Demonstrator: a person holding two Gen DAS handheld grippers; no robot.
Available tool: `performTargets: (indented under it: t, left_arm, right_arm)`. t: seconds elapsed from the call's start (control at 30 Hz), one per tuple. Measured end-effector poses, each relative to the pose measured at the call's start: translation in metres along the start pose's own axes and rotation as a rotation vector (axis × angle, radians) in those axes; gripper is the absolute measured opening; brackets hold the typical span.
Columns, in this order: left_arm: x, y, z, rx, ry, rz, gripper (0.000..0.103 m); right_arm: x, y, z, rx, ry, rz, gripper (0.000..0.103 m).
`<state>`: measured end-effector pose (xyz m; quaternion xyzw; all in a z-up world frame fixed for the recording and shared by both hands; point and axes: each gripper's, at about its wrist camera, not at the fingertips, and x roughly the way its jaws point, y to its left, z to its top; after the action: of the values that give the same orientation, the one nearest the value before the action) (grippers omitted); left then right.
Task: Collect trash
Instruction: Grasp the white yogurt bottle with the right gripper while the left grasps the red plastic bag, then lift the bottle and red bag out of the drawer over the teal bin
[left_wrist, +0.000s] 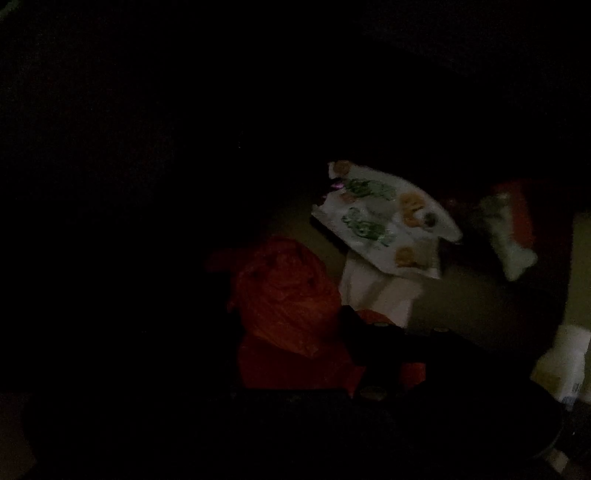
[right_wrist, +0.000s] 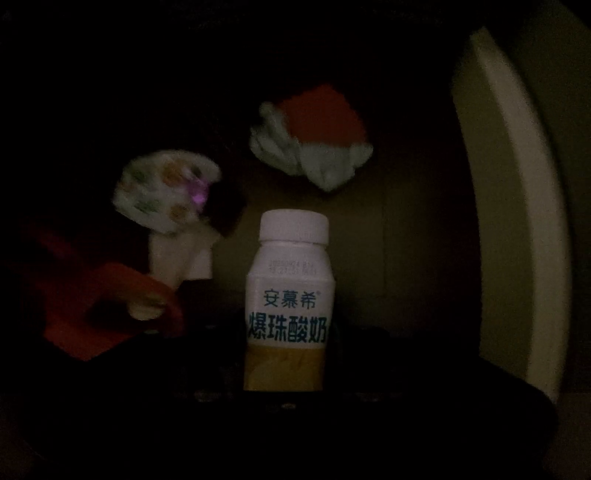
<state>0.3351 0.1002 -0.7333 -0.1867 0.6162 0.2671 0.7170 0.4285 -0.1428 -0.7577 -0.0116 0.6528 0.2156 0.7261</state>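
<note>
Dim scene, left gripper (left_wrist: 295, 325) clamped on an orange plastic bag (left_wrist: 284, 291), printed wrapper (left_wrist: 384, 218) just beyond on the pale floor (left_wrist: 461, 302), right gripper (right_wrist: 288, 332) clamped on a white yogurt bottle (right_wrist: 290, 295), crumpled red-and-white wrapper (right_wrist: 314, 140) behind.

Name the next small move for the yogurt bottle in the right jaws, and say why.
Probably carry the yogurt bottle over to the orange bag. The bottle sits upright between the jaws, capped, and the bag looks like the only collecting place visible in this dark scene.
</note>
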Motion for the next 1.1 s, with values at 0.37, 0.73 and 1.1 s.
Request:
performTargets:
  t: [0.37, 0.73, 1.1]
  left_arm:
    - [-0.188, -0.013, 0.025, 0.063, -0.091, -0.108, 0.054]
    - [-0.398, -0.014, 0.069, 0.122, -0.262, -0.252, 0.054]
    - [-0.536, -0.015, 0.102, 0.188, -0.418, -0.391, 0.054]
  right_arm:
    - [-0.182, 0.035, 0.033, -0.058, -0.154, 0.061, 0.042]
    - [-0.383, 0.077, 0.076, -0.173, -0.332, 0.123, 0.042]
    - [-0.522, 0.109, 0.108, -0.265, -0.513, 0.156, 0.042]
